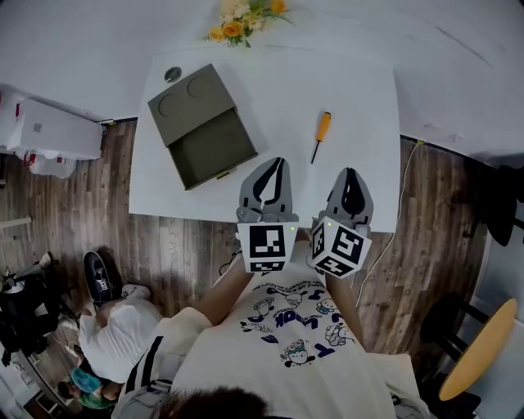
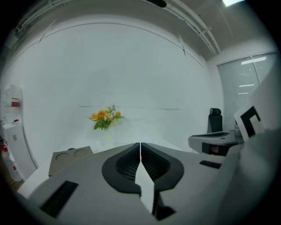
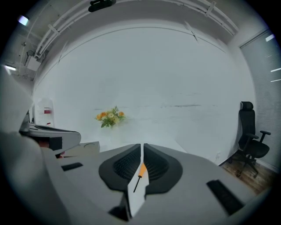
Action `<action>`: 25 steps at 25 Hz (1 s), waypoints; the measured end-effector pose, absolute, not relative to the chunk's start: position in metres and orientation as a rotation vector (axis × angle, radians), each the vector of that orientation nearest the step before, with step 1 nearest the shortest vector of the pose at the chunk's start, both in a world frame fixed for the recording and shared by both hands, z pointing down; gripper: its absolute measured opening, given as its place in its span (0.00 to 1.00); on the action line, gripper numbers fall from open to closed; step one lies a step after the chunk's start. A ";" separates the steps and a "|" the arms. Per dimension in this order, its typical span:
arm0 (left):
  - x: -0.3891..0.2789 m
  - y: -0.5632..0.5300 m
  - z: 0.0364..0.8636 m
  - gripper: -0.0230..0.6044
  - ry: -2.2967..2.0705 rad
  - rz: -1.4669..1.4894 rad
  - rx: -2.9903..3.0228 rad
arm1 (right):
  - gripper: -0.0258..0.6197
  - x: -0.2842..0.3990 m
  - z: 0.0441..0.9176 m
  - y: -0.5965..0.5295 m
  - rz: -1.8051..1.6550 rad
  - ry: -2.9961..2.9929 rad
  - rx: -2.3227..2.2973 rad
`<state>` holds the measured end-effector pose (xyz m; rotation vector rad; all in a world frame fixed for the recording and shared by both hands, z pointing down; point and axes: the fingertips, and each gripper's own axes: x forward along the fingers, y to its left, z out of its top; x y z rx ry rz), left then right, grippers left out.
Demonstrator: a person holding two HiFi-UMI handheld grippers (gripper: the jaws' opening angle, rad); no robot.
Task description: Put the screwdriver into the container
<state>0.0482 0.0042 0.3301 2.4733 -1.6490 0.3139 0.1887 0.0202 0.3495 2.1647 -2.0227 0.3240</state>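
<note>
An orange-handled screwdriver (image 1: 321,135) lies on the white table (image 1: 360,98), right of centre, with its black shaft pointing toward me. The olive-grey container (image 1: 211,147) sits at the table's left, its lid (image 1: 190,100) swung open behind the empty tray. Both grippers hover side by side over the near table edge. My left gripper (image 1: 281,162) is shut with nothing in it. My right gripper (image 1: 350,172) is shut and empty too, just short of the screwdriver. In the right gripper view the screwdriver (image 3: 140,172) shows through the slit between the jaws.
Orange and yellow flowers (image 1: 243,18) stand at the table's far edge, and a small round dark object (image 1: 173,74) lies near the lid. A white cable (image 1: 399,214) runs along the wooden floor at the right. A round wooden stool (image 1: 481,348) and a black chair (image 3: 251,140) stand to the right.
</note>
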 end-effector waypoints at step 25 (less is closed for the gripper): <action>0.141 -0.097 0.398 0.07 -1.545 0.485 2.306 | 0.10 0.266 0.394 -0.087 0.485 -2.008 2.056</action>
